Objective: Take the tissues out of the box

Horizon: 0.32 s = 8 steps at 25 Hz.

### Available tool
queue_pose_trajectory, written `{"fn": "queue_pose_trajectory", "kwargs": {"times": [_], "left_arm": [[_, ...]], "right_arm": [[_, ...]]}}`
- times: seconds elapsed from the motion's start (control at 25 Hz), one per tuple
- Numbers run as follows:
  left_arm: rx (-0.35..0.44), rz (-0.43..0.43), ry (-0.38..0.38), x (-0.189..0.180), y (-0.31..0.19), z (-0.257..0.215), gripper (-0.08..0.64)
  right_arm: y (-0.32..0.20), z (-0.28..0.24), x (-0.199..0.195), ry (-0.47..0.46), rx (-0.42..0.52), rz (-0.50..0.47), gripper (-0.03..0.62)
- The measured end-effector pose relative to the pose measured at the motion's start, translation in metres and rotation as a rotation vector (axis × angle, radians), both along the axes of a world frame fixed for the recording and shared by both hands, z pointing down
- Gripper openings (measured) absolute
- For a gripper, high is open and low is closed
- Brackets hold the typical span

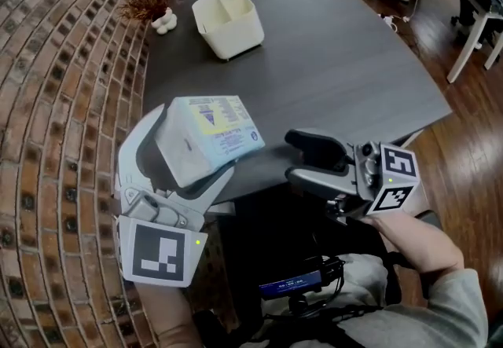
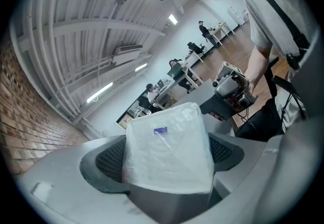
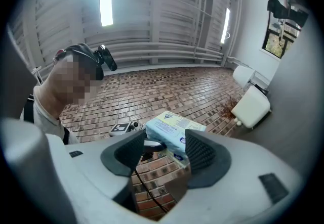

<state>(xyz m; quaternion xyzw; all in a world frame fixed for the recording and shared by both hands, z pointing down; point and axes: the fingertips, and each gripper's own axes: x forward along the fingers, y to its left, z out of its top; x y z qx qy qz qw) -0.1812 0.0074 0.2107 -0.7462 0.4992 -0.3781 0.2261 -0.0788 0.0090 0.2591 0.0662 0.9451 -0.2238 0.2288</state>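
Observation:
A plastic-wrapped pack of tissues (image 1: 208, 138) with a pale blue and yellow printed face is held in the air over the near left edge of the dark table (image 1: 330, 64). My left gripper (image 1: 189, 152) is shut on the pack, and in the left gripper view the tissue pack (image 2: 169, 147) fills the gap between the dark pads (image 2: 109, 160). My right gripper (image 1: 302, 159) hangs open just right of the pack, at the table's front edge, nothing between its fingers. The right gripper view shows the tissue pack (image 3: 174, 129) beyond its spread jaws. An open cream box (image 1: 228, 20) stands farther back on the table.
A dried plant with small white ornaments (image 1: 151, 7) sits at the table's far left corner. Brick floor (image 1: 55, 103) lies to the left, wooden floor and white chairs (image 1: 471, 16) to the right. A person's sleeve and cables lie below the table edge.

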Motion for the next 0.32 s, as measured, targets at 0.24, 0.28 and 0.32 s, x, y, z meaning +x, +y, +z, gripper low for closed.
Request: {"fn": "queue_pose_trajectory", "kwargs": {"times": [0.24,0.28,0.32], "left_arm": [[-0.027,0.007,-0.011,0.0081,-0.0081,0.0089,0.489],[-0.031,0.007,-0.014,0.0091,-0.0089,0.0098,0.489],[-0.035,0.007,-0.016,0.01,-0.0097,0.0106,0.489]], "right_arm": [[0.004,0.003,0.0035,0.005,0.005,-0.005,0.252],[0.0051,0.0029,0.0033,0.005,0.006,-0.008,0.252],[0.0062,0.0027,0.003,0.005,0.007,-0.011,0.252]]}}
